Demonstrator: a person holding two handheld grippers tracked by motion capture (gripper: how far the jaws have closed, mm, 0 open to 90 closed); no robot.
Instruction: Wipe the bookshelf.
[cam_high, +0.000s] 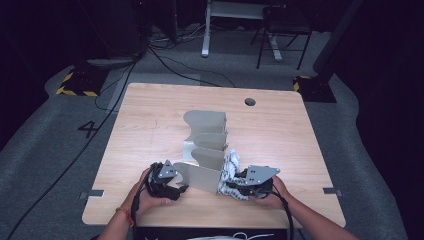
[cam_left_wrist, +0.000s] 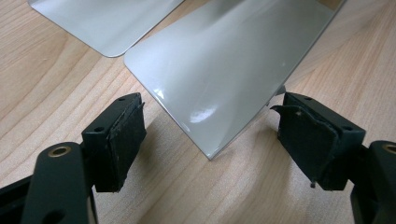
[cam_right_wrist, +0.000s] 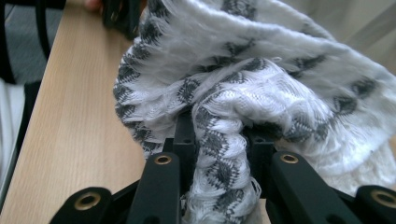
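A grey metal rack (cam_high: 207, 145) with several upright dividers stands in the middle of the wooden table (cam_high: 150, 115). My left gripper (cam_high: 179, 189) is at the rack's near left end, open, and its jaws straddle the lower corner of the front divider (cam_left_wrist: 229, 70) without touching it (cam_left_wrist: 212, 128). A white cloth with a grey pattern (cam_high: 230, 172) lies bunched against the rack's near right end. My right gripper (cam_high: 240, 186) is shut on a fold of that cloth (cam_right_wrist: 243, 84), pinched between the jaws (cam_right_wrist: 219, 140).
A second divider (cam_left_wrist: 107, 18) shows behind the front one. The table has a round cable hole (cam_high: 250, 102) at the back right. Both hands are close to the table's front edge. Cables, a chair (cam_high: 282, 30) and a desk frame stand on the floor beyond.
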